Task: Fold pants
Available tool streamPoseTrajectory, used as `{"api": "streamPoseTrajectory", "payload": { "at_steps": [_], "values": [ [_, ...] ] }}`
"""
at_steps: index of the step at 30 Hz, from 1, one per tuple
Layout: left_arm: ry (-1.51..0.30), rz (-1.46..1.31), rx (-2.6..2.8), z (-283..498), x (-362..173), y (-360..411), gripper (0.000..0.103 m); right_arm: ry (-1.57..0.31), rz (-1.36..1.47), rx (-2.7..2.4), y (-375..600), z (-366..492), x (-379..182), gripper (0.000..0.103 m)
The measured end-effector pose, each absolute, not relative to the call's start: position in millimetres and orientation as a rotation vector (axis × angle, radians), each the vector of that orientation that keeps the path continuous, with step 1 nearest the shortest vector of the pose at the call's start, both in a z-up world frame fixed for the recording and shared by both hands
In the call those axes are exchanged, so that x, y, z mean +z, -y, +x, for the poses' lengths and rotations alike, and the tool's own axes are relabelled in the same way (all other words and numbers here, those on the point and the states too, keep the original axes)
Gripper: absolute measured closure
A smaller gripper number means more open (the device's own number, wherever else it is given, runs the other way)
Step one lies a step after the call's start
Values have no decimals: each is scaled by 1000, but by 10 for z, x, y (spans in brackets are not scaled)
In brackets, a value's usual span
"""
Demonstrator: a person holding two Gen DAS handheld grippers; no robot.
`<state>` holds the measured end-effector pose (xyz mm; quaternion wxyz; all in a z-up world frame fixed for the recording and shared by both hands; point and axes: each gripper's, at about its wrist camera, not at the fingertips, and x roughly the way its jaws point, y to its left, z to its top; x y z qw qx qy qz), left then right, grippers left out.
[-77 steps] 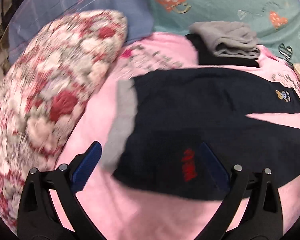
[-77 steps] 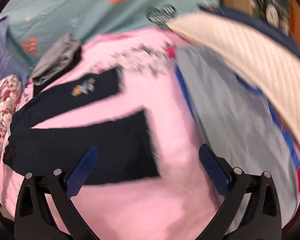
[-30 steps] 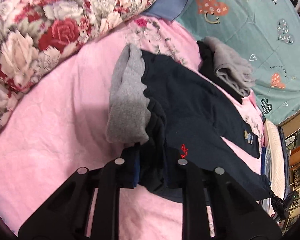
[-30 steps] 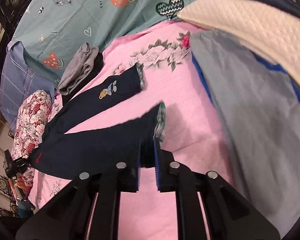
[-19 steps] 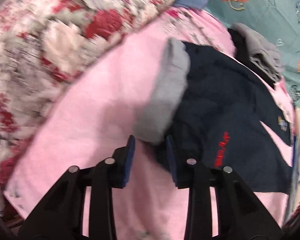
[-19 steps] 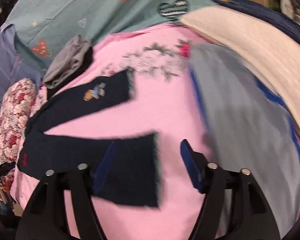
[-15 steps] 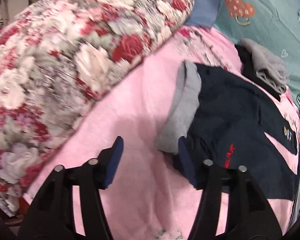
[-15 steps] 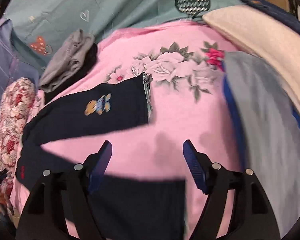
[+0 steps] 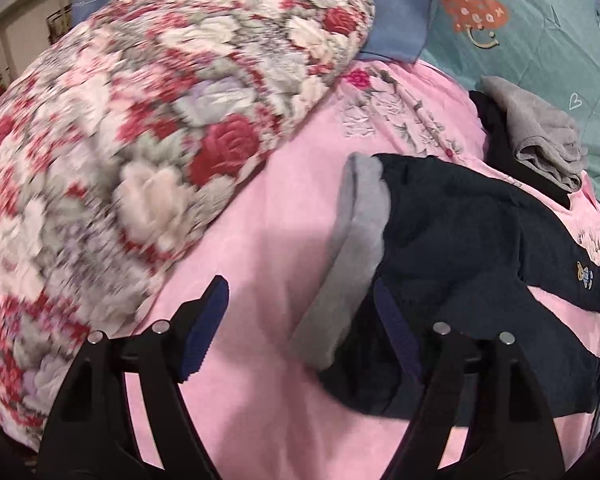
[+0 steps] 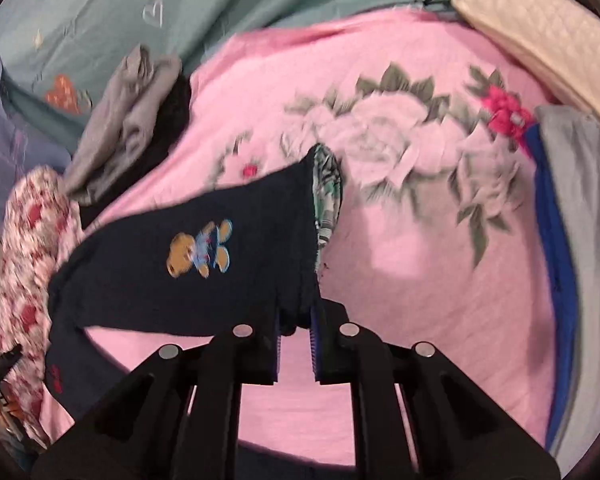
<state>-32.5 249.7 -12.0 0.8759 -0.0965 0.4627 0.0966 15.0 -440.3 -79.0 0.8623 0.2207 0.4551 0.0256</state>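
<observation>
Showing a pair of navy pants [image 9: 472,236] spread flat on a pink floral bedspread [image 9: 276,248], with each hand-held gripper stationed at an opposite end of the garment. Right gripper [image 10: 296,338]: jaws drawn nearly together on the hem corner of the leg that carries a small embroidered bear [image 10: 199,249], pinching the cloth so that the cuff's patterned lining [image 10: 327,196] turns outward; a grip at the hem gives control of the whole leg, presumably so it can be carried across onto its partner. Left gripper [image 9: 300,316]: jaws spread wide and empty, poised just over the grey waistband [image 9: 352,256], with one blue pad above the bare bedspread and the other above the dark cloth. This open stance at the waist suggests a grasp being prepared there, since holding both hem and waist would keep the leg taut along its length while it is folded. The two legs lie apart in a V, so no fold appears made yet. A floral pillow [image 9: 148,152] lies beside the waistband, and a folded grey garment [image 10: 128,120] rests on dark cloth at the far edge, well clear of the work.
</observation>
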Motion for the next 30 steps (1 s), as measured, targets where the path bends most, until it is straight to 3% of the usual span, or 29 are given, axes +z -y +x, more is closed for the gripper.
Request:
{"api": "streamPoseTrajectory", "payload": {
  "at_steps": [6,7,9,11,21,30],
  "values": [
    [-968,-124,165,306,-65,-2262,23,-968,399,-69,4596,155,-694,88],
    [-969,-118,165,392,-85,-2242,23,-1017,371,-108,4613,176,-788,81],
    [-996,-121,134,576,-190,-2216,22,-1038,253,-234,4600,162,-824,53],
    [-1030,-141,112,747,-316,-2244,22,-989,222,-255,4545,98,-750,47],
    [-1126,-421,-73,1368,-791,-2589,22,-899,243,126,3566,351,-102,34],
    [-1108,-425,-260,1664,-916,-2366,22,-963,3,410,2155,984,-140,33]
  ]
}}
